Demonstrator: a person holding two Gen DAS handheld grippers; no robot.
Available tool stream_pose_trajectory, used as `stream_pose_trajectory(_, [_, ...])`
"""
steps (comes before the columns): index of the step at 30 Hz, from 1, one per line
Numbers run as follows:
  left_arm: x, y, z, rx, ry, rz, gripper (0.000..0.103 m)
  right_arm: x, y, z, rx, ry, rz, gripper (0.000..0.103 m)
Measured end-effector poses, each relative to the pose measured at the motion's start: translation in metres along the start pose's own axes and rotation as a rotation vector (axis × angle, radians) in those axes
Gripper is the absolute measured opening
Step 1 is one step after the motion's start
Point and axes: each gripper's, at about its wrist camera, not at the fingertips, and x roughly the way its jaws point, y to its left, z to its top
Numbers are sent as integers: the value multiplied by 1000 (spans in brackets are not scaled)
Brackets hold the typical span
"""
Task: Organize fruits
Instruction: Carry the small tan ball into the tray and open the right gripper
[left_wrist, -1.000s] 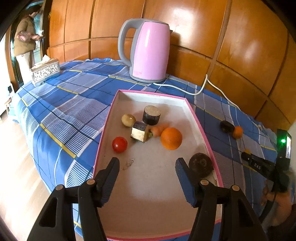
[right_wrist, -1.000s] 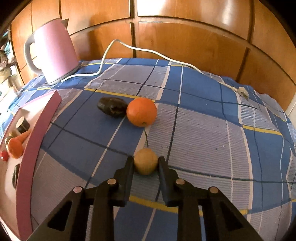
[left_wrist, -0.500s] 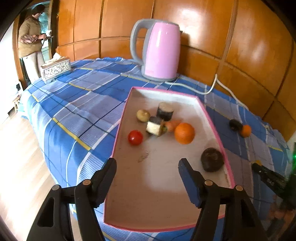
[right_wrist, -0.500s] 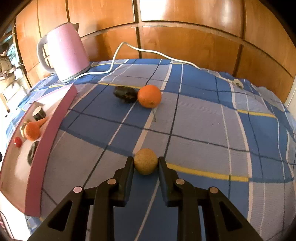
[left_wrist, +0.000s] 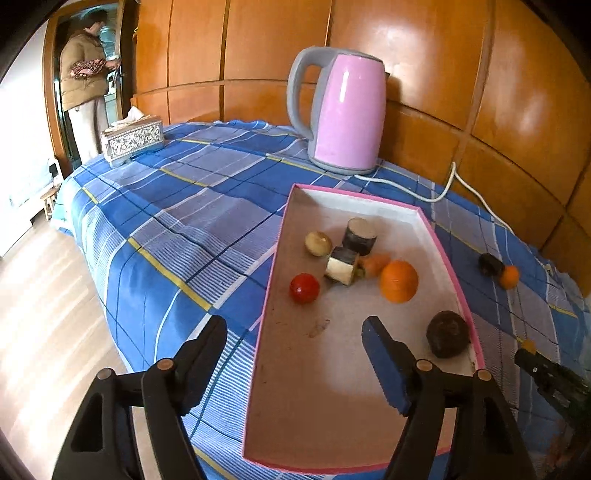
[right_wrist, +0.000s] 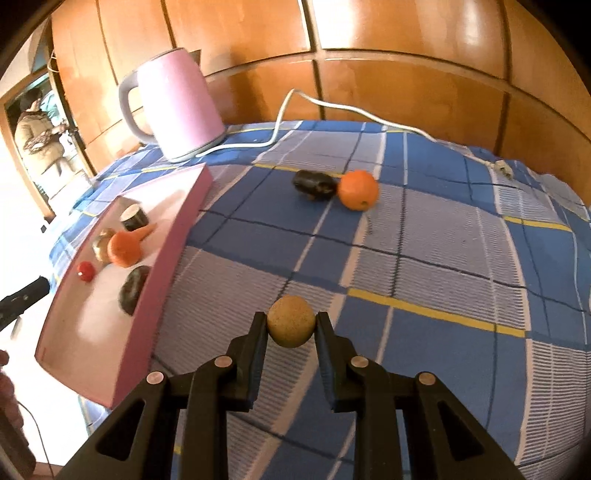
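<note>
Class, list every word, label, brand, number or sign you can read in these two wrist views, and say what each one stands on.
None can be read.
Pink kettle: no legible brand or label on the side shown.
Patterned tissue box: ornament only, no lettering.
Pink tray: plain rim and walls.
Fruits, checked cloth and gripper fingers: no markings.
</note>
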Motion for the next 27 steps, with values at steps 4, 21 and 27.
stream_pose_trajectory(4, [2, 2, 0, -3, 0, 0, 76, -1, 12, 1, -13, 1, 41, 26])
stream_pose_trajectory(21, [4, 26, 12, -82, -18, 33, 80, 8, 123, 44, -213, 47, 350, 26])
stream_pose_trajectory(27, [7, 28, 12, -92, -8, 27, 80, 21, 153, 34, -282, 73, 350, 26])
